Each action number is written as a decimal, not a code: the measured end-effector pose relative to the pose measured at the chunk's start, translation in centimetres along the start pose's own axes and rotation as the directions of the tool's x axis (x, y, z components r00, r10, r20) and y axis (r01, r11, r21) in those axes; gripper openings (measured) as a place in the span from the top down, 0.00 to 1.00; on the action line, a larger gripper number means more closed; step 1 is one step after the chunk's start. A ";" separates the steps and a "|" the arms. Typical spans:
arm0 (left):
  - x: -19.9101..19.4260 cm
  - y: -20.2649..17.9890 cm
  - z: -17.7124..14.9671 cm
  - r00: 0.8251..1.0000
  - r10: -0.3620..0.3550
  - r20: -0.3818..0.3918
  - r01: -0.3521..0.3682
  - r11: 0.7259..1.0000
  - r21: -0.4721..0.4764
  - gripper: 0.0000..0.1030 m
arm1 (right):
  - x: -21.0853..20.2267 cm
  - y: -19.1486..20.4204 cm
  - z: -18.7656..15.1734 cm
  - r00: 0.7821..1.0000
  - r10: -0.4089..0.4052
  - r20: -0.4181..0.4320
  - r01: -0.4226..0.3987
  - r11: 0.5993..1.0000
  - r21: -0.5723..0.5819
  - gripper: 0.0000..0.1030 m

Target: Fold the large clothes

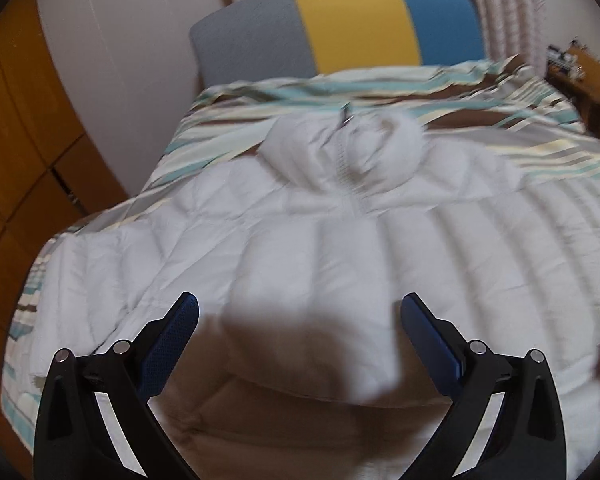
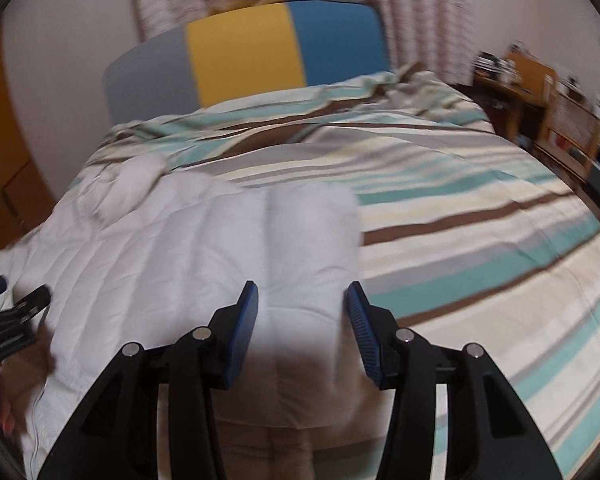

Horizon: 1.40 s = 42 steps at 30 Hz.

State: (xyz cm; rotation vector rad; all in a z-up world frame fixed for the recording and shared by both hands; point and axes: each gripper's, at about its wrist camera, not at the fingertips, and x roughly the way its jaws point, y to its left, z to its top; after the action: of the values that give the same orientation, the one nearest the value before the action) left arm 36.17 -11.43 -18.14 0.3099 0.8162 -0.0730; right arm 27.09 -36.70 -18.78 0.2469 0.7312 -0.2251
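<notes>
1. On my left, a smooth orange-brown wooden cupboard stands beside the bed, whose cover is soft cloth in teal, brown, cream and grey stripes, a little wrinkled near the headboard.
2. The headboard is a padded panel with rounded corners, in grey, yellow and blue blocks.
3. The white puffer jacket is thick quilted fabric, stitched into plump ribs. It lies spread flat along the bed's left edge, front up, with its zipper running toward the bunched hood, which points to the headboard.
4. My left hand-held gripper has black arms and blue textured pads. Its jaws stand wide apart over the jacket's middle, with nothing clamped; a shadow falls on the fabric below it.
5. My right hand-held gripper is part-way open above the jacket's right edge. The pads look clear of the white fabric between them, though blur makes this uncertain.
6. Right of the jacket, the striped cover lies bare to the bed's far edge, with a cluttered wooden desk beyond.
</notes>
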 end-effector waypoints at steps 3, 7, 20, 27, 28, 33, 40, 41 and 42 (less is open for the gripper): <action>1.7 1.8 -0.7 0.999 -0.011 -0.038 0.008 0.998 -0.060 0.03 | -1.6 0.0 0.3 0.998 0.056 0.042 -0.057 0.998 0.039 0.55; 3.5 3.4 -1.7 0.993 -0.091 -0.074 0.076 0.982 -0.174 0.03 | -0.8 1.4 2.2 0.996 0.064 0.056 -0.065 0.998 0.019 0.55; 4.5 3.6 -2.7 0.994 -0.083 -0.068 0.067 0.974 -0.215 0.03 | 9.5 2.1 1.7 0.994 -0.001 -0.110 0.001 1.000 0.001 0.57; 4.7 3.4 -2.6 0.995 -0.077 -0.070 0.061 0.976 -0.211 0.03 | 9.9 2.6 1.3 0.994 -0.035 -0.104 0.032 0.999 -0.036 0.56; 4.7 3.4 -2.6 0.995 -0.075 -0.070 0.059 0.976 -0.211 0.03 | 9.9 2.6 1.4 0.994 -0.039 -0.106 0.035 0.999 -0.042 0.55; 4.7 3.2 -2.6 0.995 -0.067 -0.072 0.051 0.977 -0.207 0.03 | 8.2 2.7 1.9 0.993 -0.027 -0.118 0.020 0.998 -0.059 0.51; 4.7 3.2 -2.6 0.995 -0.066 -0.073 0.049 0.977 -0.206 0.03 | 3.1 2.9 0.0 0.998 -0.043 -0.038 0.040 0.996 -0.085 0.44; 4.7 3.2 -2.6 0.995 -0.067 -0.073 0.050 0.977 -0.207 0.03 | 3.4 2.8 -0.3 0.998 -0.050 -0.046 0.046 0.996 -0.082 0.41; 4.7 3.2 -2.6 0.995 -0.067 -0.072 0.051 0.977 -0.207 0.03 | 3.8 2.6 -0.6 0.997 -0.050 -0.058 0.046 0.996 -0.074 0.41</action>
State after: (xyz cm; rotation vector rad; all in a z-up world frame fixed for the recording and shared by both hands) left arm 38.15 -7.40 -22.43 0.0938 0.9038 -0.0320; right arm 30.22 -34.53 -21.45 0.1672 0.8037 -0.2369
